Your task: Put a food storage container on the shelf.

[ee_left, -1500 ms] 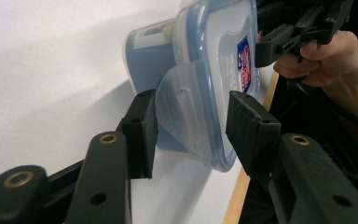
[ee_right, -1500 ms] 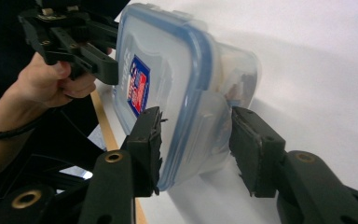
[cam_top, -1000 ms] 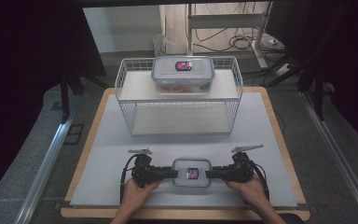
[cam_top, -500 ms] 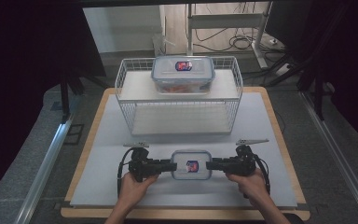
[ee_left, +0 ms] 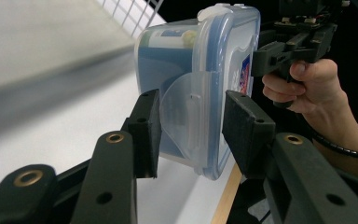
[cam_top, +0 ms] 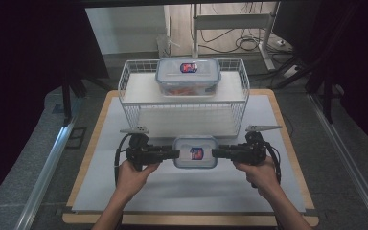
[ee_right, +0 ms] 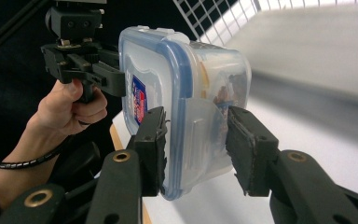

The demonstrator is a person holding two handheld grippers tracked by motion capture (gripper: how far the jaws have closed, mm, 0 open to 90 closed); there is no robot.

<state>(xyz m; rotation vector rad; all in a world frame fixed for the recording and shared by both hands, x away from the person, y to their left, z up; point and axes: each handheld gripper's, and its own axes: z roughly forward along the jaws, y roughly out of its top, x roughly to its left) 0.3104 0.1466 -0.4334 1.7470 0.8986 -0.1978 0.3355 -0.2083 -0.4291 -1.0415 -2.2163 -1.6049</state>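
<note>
Clear plastic, blue-rimmed lidded container is hanging level above the near table, each end clamped partway-closed by the left gripper and right gripper, keeping it flat before the white wire basket, farther off.

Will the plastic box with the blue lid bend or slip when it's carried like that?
Probably not bend: the box looks like hard clear plastic, and both the left gripper and right gripper clamp its ends. It might slip a little, since the walls look smooth. The food inside probably makes it somewhat heavy.
</note>
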